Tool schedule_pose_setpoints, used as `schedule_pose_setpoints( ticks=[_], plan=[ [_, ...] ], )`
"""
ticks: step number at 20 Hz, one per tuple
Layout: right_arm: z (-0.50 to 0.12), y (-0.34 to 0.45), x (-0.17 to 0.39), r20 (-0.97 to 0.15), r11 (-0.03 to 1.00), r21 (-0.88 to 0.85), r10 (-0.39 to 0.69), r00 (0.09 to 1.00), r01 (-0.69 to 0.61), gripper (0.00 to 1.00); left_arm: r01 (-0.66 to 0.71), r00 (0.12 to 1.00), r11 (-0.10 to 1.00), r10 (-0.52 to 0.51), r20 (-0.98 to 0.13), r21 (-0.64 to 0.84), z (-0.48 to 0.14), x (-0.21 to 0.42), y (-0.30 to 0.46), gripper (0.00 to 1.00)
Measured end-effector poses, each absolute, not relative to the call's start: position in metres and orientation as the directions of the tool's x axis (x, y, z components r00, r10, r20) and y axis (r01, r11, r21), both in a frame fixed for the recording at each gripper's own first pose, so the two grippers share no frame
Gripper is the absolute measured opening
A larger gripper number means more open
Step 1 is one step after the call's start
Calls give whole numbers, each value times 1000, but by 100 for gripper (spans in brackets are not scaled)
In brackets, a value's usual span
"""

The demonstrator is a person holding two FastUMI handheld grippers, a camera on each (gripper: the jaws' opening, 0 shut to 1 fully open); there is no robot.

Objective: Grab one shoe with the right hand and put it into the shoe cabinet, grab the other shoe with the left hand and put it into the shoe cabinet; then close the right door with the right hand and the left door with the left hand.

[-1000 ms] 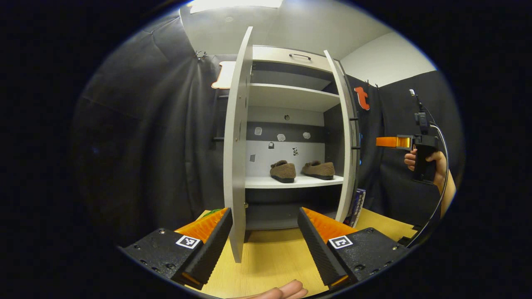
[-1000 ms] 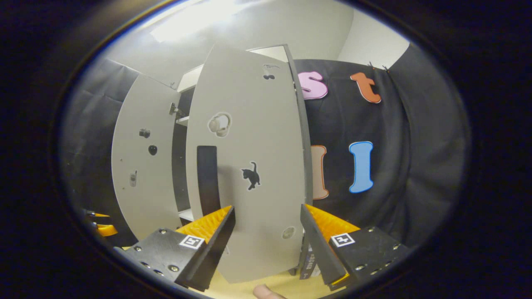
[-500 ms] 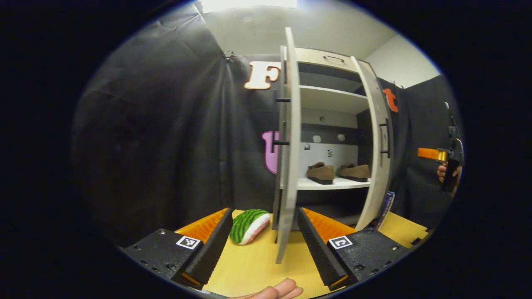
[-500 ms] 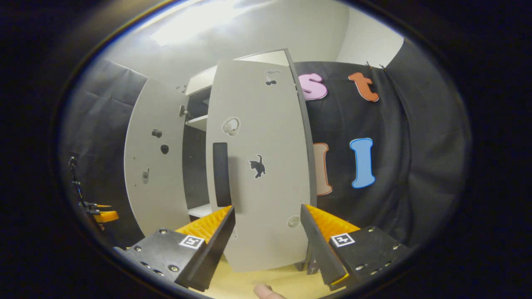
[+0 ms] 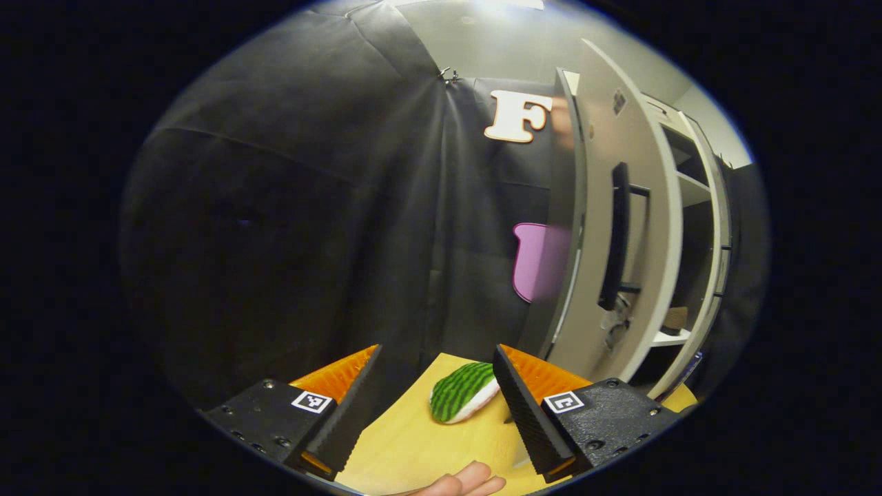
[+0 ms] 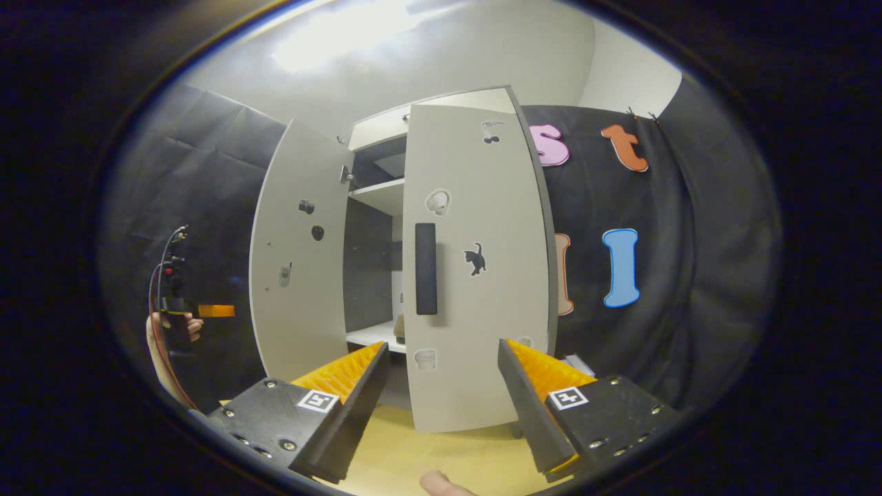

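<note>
My left gripper (image 5: pixel 435 413) is open with nothing between its fingers, facing the outer face of the cabinet's left door (image 5: pixel 596 207) and its black handle (image 5: pixel 615 241). Past that door's edge a brown shoe (image 5: pixel 676 317) shows in part on the white shelf (image 5: pixel 670 338). My right gripper (image 6: pixel 442 406) is open and faces the right door (image 6: pixel 482 310) with its black handle (image 6: pixel 425 269); the door stands partly open. Through the gap a sliver of a shoe (image 6: pixel 399 329) sits on the shelf (image 6: pixel 368 335). The left door (image 6: pixel 293 275) stands wide open. The left gripper (image 6: pixel 215 311) hangs beside it in a hand.
A green striped watermelon plush (image 5: pixel 463 391) lies on the wooden tabletop (image 5: pixel 406 448) just ahead of my left fingers, beside the cabinet. A book-like item (image 6: pixel 576 363) leans at the cabinet's right foot. Black cloth walls close in on both sides.
My left gripper has swung left from facing the open cabinet to the outside of the left door. My right gripper has drawn back from the right door. Both stay open.
</note>
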State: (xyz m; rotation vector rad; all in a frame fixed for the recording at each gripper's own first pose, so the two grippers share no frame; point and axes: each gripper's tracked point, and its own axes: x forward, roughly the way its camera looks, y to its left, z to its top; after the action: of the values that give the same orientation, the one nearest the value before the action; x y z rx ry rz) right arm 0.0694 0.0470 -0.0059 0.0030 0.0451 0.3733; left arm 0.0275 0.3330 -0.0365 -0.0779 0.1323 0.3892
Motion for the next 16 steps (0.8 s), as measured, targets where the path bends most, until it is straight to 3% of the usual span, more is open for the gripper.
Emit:
schedule_pose_setpoints(
  ticks=[3,4,8,11,15,16],
  plan=[
    [-6,50,53,-53,934,18,358,932,-358,95,-393,913,919,387,-131,-20,-21,55,350,96],
    [-7,49,49,-57,937,8,349,935,-350,95,-378,920,926,372,-125,-26,-16,62,349,92],
    [-8,56,32,-56,932,5,362,930,-363,95,-281,956,959,275,-107,-47,11,93,334,96],
    [-9,61,20,-58,925,3,380,923,-381,95,-228,972,973,226,-66,-37,32,109,309,92],
    [-11,58,12,-52,932,0,363,930,-363,95,-201,972,980,199,-121,-4,32,107,268,96],
    [-11,56,10,-48,935,-2,353,934,-354,95,-212,969,977,211,-128,12,31,112,268,85]
  ],
)
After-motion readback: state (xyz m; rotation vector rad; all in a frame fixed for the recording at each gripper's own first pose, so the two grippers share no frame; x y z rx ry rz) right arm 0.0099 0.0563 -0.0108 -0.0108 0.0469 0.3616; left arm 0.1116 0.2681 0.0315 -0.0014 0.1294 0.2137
